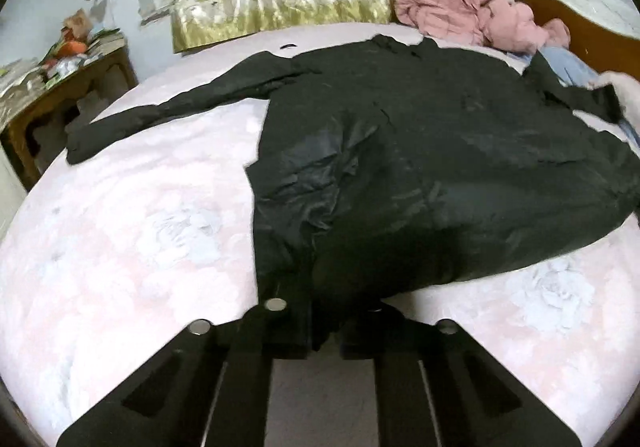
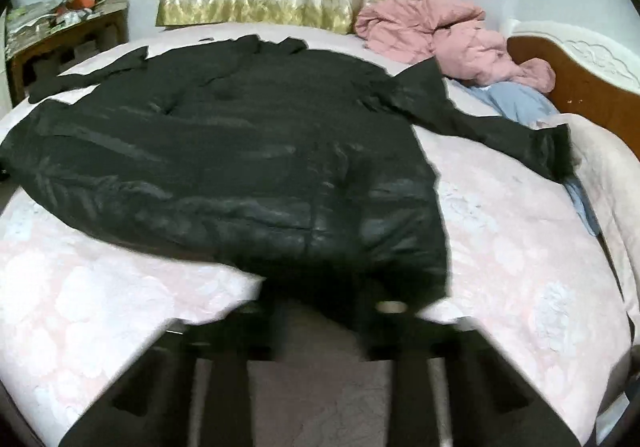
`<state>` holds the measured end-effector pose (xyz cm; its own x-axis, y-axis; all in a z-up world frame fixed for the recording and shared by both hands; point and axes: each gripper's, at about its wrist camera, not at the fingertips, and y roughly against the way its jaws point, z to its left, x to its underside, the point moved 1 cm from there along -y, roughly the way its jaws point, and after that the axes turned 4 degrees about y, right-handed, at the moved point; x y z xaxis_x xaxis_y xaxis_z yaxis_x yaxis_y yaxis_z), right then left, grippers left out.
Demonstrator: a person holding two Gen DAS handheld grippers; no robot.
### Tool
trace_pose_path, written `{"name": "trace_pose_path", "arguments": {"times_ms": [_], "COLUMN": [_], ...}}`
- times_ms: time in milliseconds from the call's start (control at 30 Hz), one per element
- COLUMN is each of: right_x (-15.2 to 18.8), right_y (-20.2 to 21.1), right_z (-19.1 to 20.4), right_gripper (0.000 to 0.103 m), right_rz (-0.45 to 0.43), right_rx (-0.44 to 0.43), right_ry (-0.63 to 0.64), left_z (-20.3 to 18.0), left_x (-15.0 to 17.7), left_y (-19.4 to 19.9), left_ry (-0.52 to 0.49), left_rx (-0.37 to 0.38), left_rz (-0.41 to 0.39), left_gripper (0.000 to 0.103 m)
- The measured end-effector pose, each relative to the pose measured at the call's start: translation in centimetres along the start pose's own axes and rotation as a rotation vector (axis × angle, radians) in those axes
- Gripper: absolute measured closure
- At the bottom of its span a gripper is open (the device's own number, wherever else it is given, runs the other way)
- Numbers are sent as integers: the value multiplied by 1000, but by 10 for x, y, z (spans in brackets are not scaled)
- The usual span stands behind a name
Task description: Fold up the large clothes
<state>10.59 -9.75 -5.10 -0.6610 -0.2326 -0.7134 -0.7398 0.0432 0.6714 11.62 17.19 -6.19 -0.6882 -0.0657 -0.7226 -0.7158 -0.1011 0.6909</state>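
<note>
1. Black padded coat (image 1: 420,167) is lying spread flat on the pink floral bedspread (image 1: 132,231), sleeves out; it is looking soft, puffy, slick-shelled.
2. Your left gripper (image 1: 324,327) is pinching its hem corner.
3. Your right gripper (image 2: 320,319) is clamping the other hem corner; expect slipping, so be gripping seams.

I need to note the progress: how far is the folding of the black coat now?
Done: the black coat lies spread flat on the bed, both sleeves out to the sides. In hand: the left gripper and the right gripper each sit at its near hem, apparently pinching it; blur hides the fingers. Left: no fold shows yet, so all folding remains.
</note>
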Motion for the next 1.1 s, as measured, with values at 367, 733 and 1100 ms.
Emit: {"name": "trace_pose_path", "arguments": {"times_ms": [367,733,1100], "right_x": [22,-46,-103], "right_y": [85,79,-15], "right_z": [-3,-30,-59], "right_gripper": [87,40,34], "right_rz": [-60,-84,-17], "right_rx": [-52,30,-58], "right_ry": [-21,-60,-150], "left_z": [20,37,43], "left_x": [28,-47,-111], "left_y": [68,66,-33], "left_ry": [66,150,171], "left_rx": [113,180,178], "left_rz": [54,51,130], "left_gripper": [97,92,86]}}
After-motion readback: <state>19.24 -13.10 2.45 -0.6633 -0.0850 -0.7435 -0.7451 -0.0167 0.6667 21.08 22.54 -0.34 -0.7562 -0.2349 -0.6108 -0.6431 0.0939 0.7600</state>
